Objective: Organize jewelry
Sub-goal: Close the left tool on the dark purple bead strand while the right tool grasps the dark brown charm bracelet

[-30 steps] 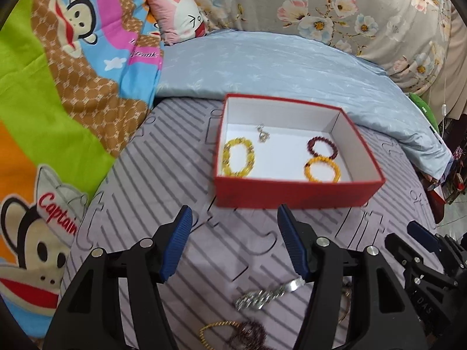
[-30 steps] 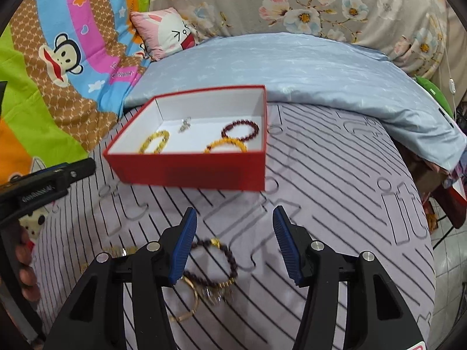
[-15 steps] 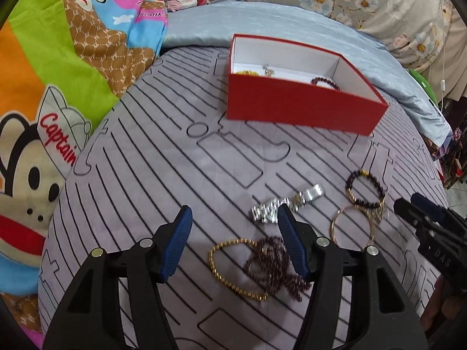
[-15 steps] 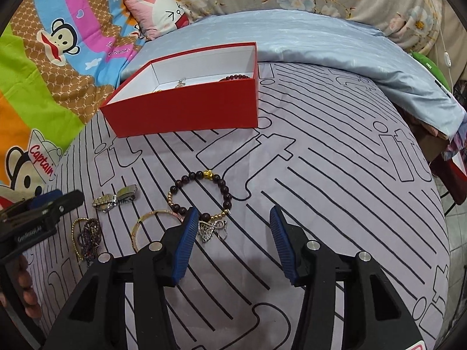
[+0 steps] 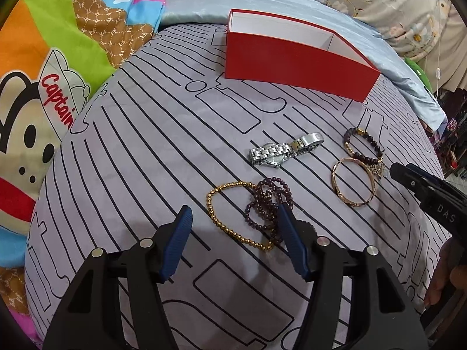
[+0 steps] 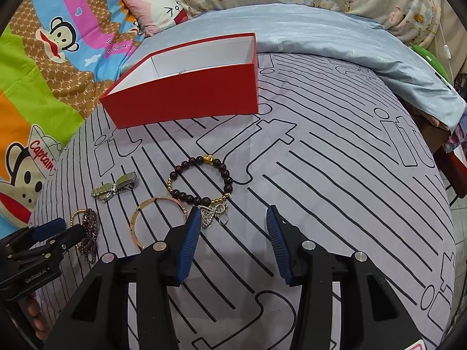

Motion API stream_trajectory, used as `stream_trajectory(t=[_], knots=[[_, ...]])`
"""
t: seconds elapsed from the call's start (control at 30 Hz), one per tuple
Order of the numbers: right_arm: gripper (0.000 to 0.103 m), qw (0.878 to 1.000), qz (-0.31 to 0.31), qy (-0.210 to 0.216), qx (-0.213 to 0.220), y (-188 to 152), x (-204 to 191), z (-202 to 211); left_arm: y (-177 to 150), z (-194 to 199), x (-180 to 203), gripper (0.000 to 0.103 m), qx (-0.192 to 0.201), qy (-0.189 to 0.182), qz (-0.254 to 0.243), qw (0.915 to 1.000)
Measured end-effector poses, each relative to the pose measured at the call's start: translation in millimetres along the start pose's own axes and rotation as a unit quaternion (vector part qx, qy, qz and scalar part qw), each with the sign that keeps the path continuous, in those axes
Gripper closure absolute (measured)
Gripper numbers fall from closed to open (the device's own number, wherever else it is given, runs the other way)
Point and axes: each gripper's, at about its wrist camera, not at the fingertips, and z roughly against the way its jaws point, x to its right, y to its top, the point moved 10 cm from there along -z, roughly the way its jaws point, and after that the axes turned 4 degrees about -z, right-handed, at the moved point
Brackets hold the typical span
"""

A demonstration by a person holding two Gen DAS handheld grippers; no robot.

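Note:
A red box (image 5: 294,61) with a white inside stands at the far side of the grey mat; it also shows in the right wrist view (image 6: 186,99). Loose on the mat lie a silver watch (image 5: 284,150), a gold bead bracelet (image 5: 224,218), a purple bead bracelet (image 5: 267,204), a dark bead bracelet (image 6: 201,183), a rose-gold bangle (image 6: 154,218) and a small silver chain piece (image 6: 214,215). My left gripper (image 5: 233,221) is open, low over the gold and purple bracelets. My right gripper (image 6: 233,218) is open, its left finger beside the silver chain piece.
A cartoon monkey blanket (image 5: 58,58) lies to the left, a light blue quilt (image 6: 321,35) behind the box, and a pink pillow (image 6: 157,8) beyond. The bed edge drops off at the right (image 6: 449,175).
Both grippers have dropped down and pulled back from the box toward the loose jewelry. The box inside has gone out of sight behind its red wall. Both stayed open.

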Motion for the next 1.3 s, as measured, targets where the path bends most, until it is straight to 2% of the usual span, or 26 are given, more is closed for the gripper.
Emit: stream_trajectory(t=[0.37,0.53,0.7,0.83,0.93,1.17,1.2,1.23,1.3], knots=[[0.059,1.000,-0.005,0.009,0.002,7,-3,-3,8,1,26,0.046,0.004,-0.038,-0.004,0.9993],[0.059,1.000,-0.006,0.013,0.007,18,-4,-5,8,-9,31,0.046,-0.008,-0.043,0.008,0.9990],[0.059,1.000,-0.004,0.015,0.006,25,-7,-10,7,-11,37,0.046,-0.005,-0.033,-0.011,0.9994],[0.059,1.000,0.000,0.015,0.003,28,-10,-18,7,-10,40,0.061,-0.006,-0.044,-0.010,0.9990],[0.067,1.000,0.003,0.016,-0.004,29,-11,-26,7,-10,41,0.076,-0.008,-0.054,-0.009,0.9985],[0.091,1.000,0.010,0.014,-0.017,29,-12,-41,8,-7,41,0.086,-0.005,-0.059,-0.009,0.9982],[0.093,1.000,0.012,0.011,-0.015,29,-11,-42,9,-6,41,0.091,-0.003,-0.058,-0.009,0.9983],[0.094,1.000,0.014,0.009,-0.015,30,-11,-42,10,-5,42,0.095,-0.001,-0.059,-0.009,0.9982],[0.095,1.000,0.014,0.010,-0.013,30,-11,-42,13,-2,43,0.097,0.002,-0.064,-0.010,0.9979]])
